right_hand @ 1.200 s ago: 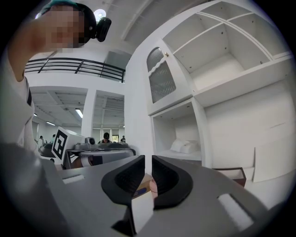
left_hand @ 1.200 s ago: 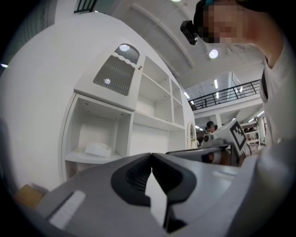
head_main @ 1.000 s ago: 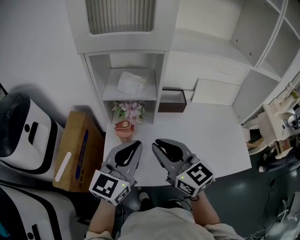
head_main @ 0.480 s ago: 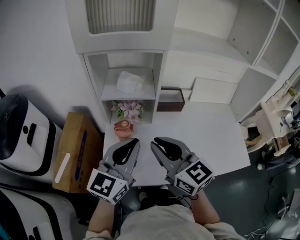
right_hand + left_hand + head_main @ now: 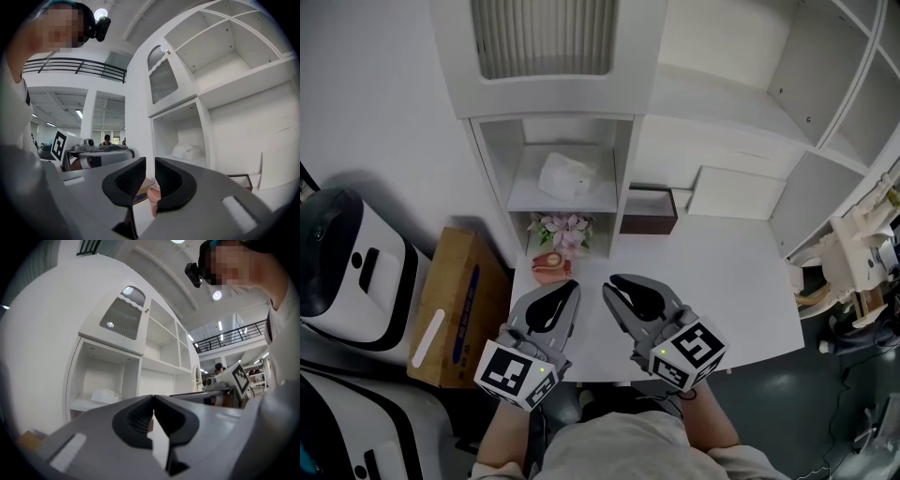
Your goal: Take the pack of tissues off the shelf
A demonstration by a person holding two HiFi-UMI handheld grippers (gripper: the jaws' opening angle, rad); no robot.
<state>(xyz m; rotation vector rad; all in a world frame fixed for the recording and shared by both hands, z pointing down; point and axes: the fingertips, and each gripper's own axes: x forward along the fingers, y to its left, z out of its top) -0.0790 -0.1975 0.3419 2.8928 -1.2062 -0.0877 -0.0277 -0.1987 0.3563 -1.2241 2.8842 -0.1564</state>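
Note:
The white pack of tissues [image 5: 567,174] lies on the upper shelf [image 5: 525,197] of a narrow open niche in the white cabinet. It also shows in the left gripper view as the tissue pack [image 5: 105,395] and in the right gripper view as the tissue pack [image 5: 187,151]. Both grippers hover over the near edge of the white table [image 5: 722,272], well short of the niche and pointing toward it. My left gripper [image 5: 572,286] is shut, its tips touching [image 5: 153,397]. My right gripper [image 5: 614,284] stands a narrow crack open [image 5: 150,159], with nothing between its jaws.
Below the shelf stand pink flowers [image 5: 565,230] and a pink cup [image 5: 550,267]. A dark brown box [image 5: 649,210] sits at the back of the table. A cardboard box [image 5: 455,305] and a white machine [image 5: 337,262] stand left of the table. More open shelves [image 5: 834,112] rise at the right.
The head view has shifted a little, so the cabinet sits slightly lower in the picture. Both grippers stay where they were.

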